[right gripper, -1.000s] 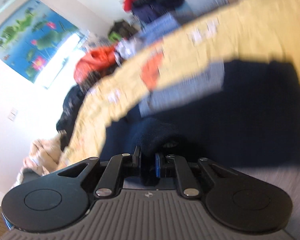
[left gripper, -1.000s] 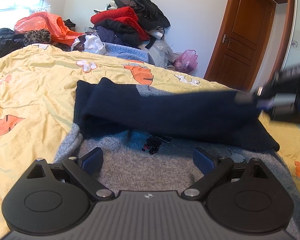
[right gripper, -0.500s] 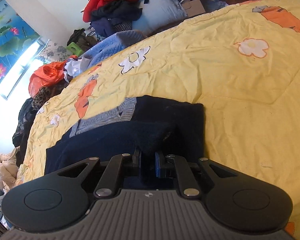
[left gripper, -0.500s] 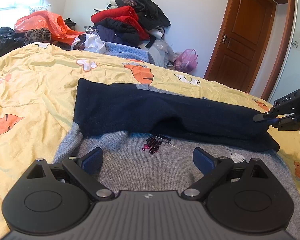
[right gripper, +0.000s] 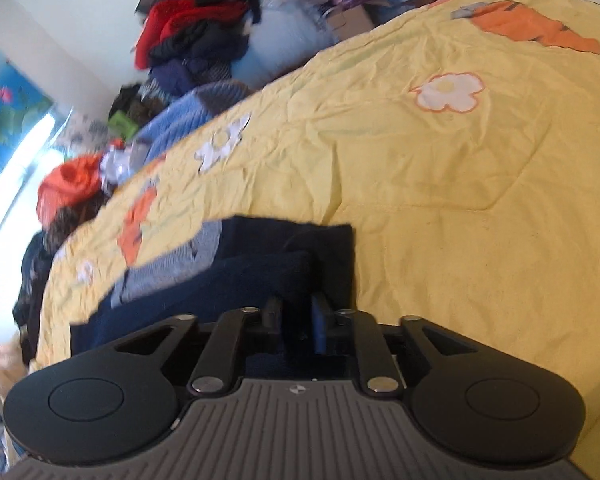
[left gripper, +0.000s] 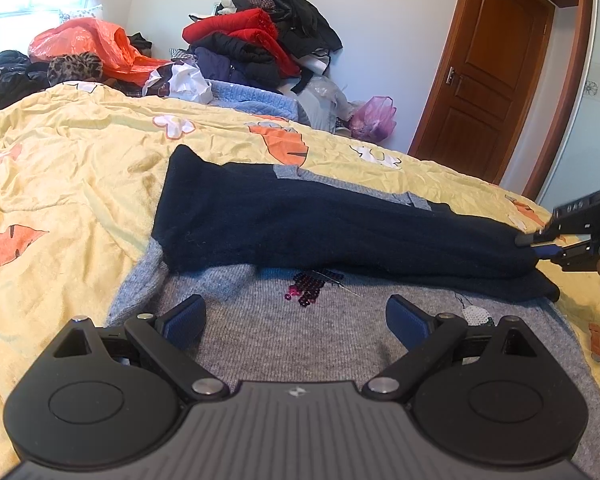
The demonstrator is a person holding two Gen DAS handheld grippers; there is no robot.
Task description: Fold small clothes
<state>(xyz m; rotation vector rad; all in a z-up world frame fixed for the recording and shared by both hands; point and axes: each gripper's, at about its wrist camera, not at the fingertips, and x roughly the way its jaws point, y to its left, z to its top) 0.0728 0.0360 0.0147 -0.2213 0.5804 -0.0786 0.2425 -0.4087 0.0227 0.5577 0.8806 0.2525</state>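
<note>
A small grey sweater (left gripper: 300,344) with sequin patches lies flat on the yellow quilt (left gripper: 68,184). Its navy sleeve (left gripper: 340,232) is folded across the chest. My left gripper (left gripper: 296,316) is open and empty, low over the grey hem. My right gripper (left gripper: 534,246) is at the far right, its jaws slightly apart around the navy sleeve end. In the right wrist view the right gripper (right gripper: 296,312) has the navy sleeve (right gripper: 236,280) between its parted jaws.
A heap of clothes (left gripper: 260,44) and an orange bag (left gripper: 96,46) lie beyond the bed's far edge. A pink bag (left gripper: 374,118) sits by the wooden door (left gripper: 488,88). Yellow quilt spreads left and right of the sweater.
My right gripper carried the sleeve end to the right and laid it flat across the sweater. Its jaws have opened a little. My left gripper has stayed put.
</note>
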